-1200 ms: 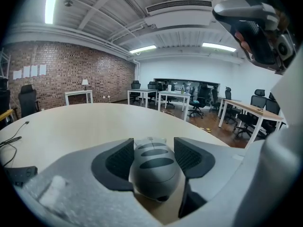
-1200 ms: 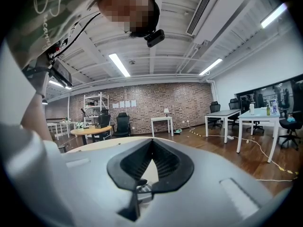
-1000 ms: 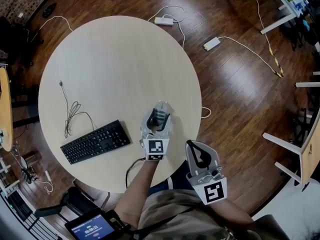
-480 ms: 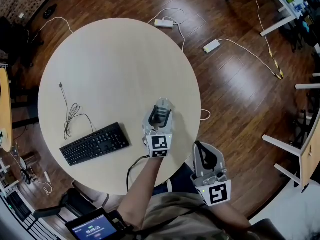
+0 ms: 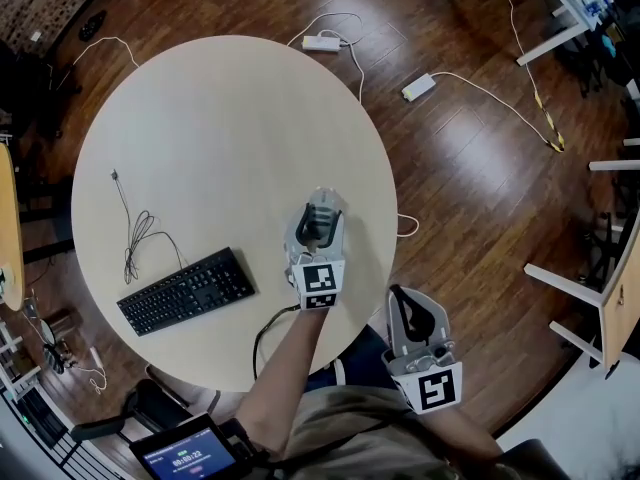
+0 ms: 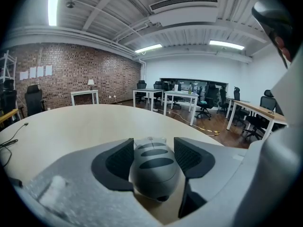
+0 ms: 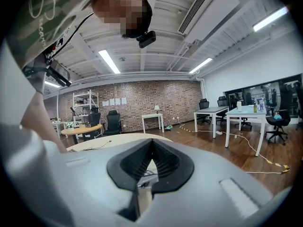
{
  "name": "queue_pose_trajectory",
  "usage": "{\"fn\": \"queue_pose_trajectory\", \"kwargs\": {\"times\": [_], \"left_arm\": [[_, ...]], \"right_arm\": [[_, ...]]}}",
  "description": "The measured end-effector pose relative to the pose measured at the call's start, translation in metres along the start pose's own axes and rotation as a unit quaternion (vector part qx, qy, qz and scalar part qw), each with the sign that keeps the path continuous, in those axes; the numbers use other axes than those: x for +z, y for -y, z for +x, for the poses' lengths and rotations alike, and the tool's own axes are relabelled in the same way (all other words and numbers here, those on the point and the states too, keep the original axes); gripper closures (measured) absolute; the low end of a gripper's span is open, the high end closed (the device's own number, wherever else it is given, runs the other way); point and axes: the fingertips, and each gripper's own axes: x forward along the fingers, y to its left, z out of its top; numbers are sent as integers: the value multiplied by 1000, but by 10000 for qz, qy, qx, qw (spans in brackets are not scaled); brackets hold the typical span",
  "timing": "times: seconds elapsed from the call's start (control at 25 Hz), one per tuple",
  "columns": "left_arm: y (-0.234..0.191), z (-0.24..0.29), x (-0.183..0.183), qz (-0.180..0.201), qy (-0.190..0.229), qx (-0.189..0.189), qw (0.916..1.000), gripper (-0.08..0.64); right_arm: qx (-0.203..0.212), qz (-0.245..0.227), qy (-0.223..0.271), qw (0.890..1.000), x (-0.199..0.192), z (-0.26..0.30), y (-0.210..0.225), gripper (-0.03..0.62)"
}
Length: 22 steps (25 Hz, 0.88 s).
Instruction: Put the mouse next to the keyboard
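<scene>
The left gripper (image 5: 316,230) has its two jaws squeezed on the sides of the mouse (image 6: 154,167). The grey mouse sits snug between the dark pads, so it cannot slip out while it is carried. I think the grip is on the sides because that is where the mouse is narrow and easy to hold.

The mouse is to the right of the keyboard (image 5: 186,290), a bit farther up the table (image 5: 230,118), with a bare strip of table between them. I cannot tell if the mouse is touching the table or just above it. So the job is not done yet. I think the mouse needs to go left, toward the keyboard.

That strip beside the keyboard is open, with nothing in the way. The keyboard's thin cable (image 5: 140,230) lies on its far left side, away from that path. The keyboard sits close to the round table edge, so the mouse should not go down too near that edge.

The right gripper (image 7: 151,145) is well to the right of the keyboard, off the table. Its jaws are pressed together and hold nothing.
</scene>
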Motion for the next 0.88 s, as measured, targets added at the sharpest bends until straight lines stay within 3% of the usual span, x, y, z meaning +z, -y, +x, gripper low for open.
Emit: {"fn": "queue_pose_trajectory", "kwargs": {"times": [0.68,0.88], "left_arm": [[4,4,4,53,106,-199,9997,284],[15,-3,12,304,315,-421,9982,285]], "right_arm": [[35,-138,-95,9999,0,-3,0,588],[-49,-198,-114,9997,-1,-6,9,588]]}}
